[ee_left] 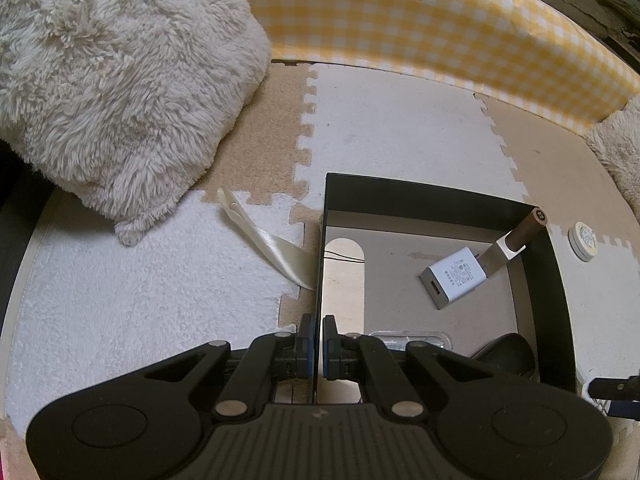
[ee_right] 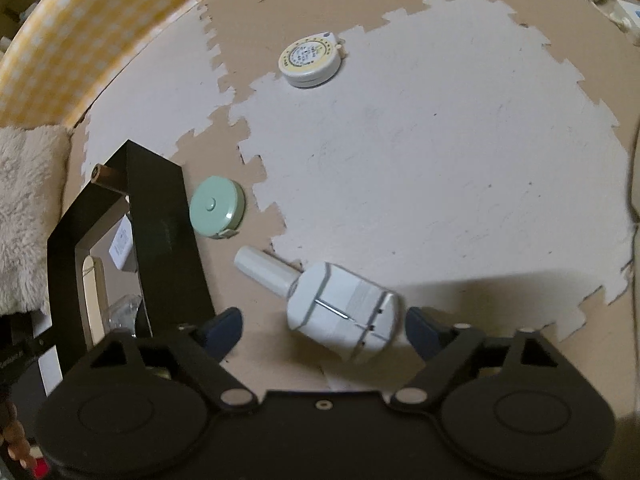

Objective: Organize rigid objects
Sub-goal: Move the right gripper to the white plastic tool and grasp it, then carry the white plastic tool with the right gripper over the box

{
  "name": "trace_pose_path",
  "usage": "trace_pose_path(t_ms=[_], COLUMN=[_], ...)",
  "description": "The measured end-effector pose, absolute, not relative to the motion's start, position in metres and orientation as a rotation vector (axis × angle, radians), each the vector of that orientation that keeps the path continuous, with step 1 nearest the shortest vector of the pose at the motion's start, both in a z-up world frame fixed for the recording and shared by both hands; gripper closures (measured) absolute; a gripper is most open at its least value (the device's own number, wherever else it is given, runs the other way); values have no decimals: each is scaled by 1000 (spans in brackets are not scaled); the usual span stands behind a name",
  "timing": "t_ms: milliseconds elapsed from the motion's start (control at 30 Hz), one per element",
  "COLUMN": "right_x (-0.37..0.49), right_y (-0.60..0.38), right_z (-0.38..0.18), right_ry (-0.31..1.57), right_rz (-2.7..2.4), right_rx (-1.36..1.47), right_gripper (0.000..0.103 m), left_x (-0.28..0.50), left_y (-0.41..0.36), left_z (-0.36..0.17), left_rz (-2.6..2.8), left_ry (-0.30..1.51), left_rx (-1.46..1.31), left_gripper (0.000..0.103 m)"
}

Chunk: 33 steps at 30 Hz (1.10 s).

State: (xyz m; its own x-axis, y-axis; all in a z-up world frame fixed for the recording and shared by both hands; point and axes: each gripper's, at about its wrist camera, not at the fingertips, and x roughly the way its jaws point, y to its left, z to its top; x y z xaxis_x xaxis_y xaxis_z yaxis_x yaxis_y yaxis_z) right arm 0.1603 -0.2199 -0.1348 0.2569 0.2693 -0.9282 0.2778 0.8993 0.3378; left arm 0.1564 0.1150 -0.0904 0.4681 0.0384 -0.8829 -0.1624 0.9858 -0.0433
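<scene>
My left gripper [ee_left: 319, 340] is shut on the left wall of a black box [ee_left: 440, 192]. Inside the box lie a white USB charger [ee_left: 454, 276], a brown-tipped metal tool [ee_left: 516, 236] leaning in the far right corner, a clear plastic piece [ee_left: 408, 338] and a dark round object [ee_left: 506, 354]. My right gripper [ee_right: 320, 330] is open, its jaws on either side of a white device with a tube nozzle [ee_right: 340, 308] lying on the mat. The box [ee_right: 160, 220] stands to its left. A green round tape measure [ee_right: 216, 206] and a white round tape measure [ee_right: 310, 58] lie beyond.
A fluffy cream cushion [ee_left: 120, 80] sits at the left. A yellow checked wall [ee_left: 440, 20] runs along the back. A cream ribbon [ee_left: 264, 240] lies beside the box. The white tape measure also shows right of the box [ee_left: 584, 240]. The floor is beige and white puzzle mats [ee_right: 440, 160].
</scene>
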Motion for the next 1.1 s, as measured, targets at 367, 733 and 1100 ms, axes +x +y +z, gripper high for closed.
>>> trace_pose_path(t_ms=[367,733,1100], right_x=[169,165,162], right_y=[-201,-209,-194], right_z=[-145,-127,-76], right_ry=[1312,1204,968], right_rz=[-39,16,221], right_rx=[364,438,440], right_gripper=[32,36,36], left_x=[157,157,157], left_y=[115,115,115], left_z=[-90,-90,-90], left_rz=[123,123,123], left_ry=[1078,1078,1078], left_rx=[-129,-129,-129], left_gripper=[100,100,100])
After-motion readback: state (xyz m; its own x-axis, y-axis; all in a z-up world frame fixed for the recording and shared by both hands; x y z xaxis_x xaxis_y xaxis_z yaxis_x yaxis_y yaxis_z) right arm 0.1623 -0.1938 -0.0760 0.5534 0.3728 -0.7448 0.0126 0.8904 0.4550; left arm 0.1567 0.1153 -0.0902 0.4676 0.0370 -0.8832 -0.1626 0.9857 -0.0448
